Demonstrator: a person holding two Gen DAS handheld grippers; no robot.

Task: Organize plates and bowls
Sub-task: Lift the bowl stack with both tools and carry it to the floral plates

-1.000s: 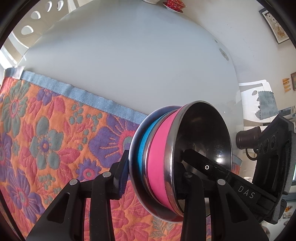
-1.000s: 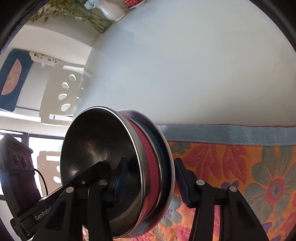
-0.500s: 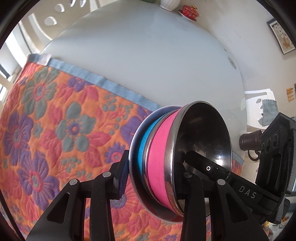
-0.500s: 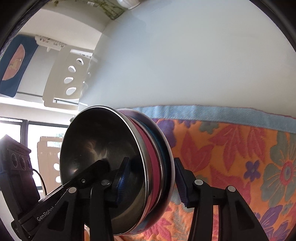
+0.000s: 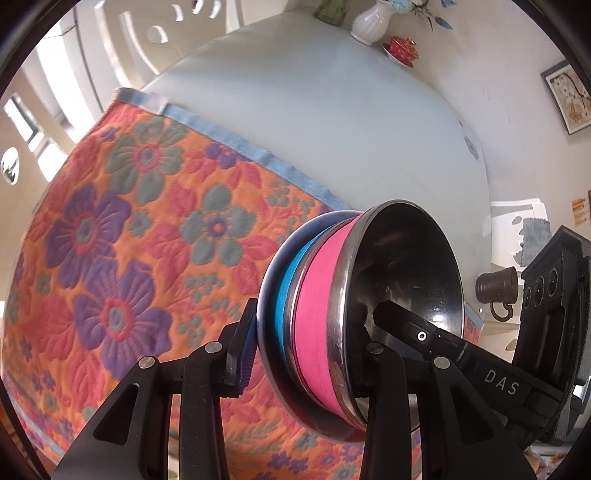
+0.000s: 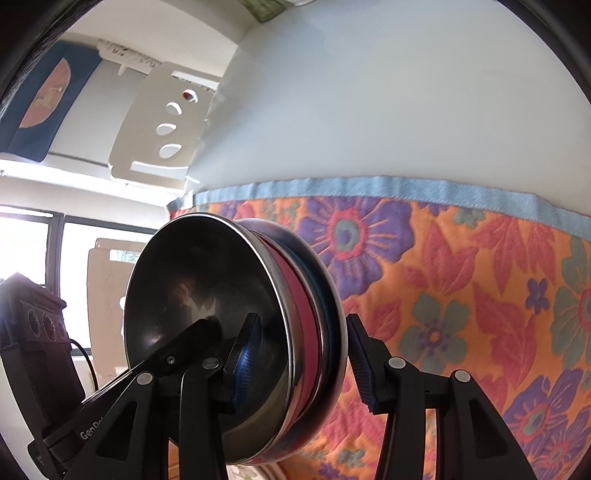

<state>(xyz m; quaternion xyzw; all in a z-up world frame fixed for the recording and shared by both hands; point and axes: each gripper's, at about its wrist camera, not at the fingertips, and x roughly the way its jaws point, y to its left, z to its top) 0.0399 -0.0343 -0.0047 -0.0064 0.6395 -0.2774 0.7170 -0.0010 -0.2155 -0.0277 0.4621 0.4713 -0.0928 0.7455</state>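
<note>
A nested stack of steel bowls (image 5: 369, 317) with pink (image 5: 317, 321) and blue (image 5: 290, 295) outer walls hangs tipped on its side in the air. My left gripper (image 5: 306, 350) is shut on the stack's near edge, one finger inside the top bowl, one against the bottom. My right gripper (image 6: 299, 354) is shut on the same stack (image 6: 229, 332) from the opposite side, and it also shows in the left wrist view at the right (image 5: 461, 350). The stack hangs over a floral orange quilted mat (image 5: 122, 258).
The mat (image 6: 461, 295) with a light blue hem lies on a pale round table (image 5: 351, 118). A white vase (image 5: 369, 22) and a red cup on a saucer (image 5: 402, 50) stand at the table's far edge. White chairs (image 6: 162, 122) stand around it.
Both grippers with the bowl stack have drawn back toward me across the table, so more of the floral mat lies under the stack. The grip on the stack has not changed.
</note>
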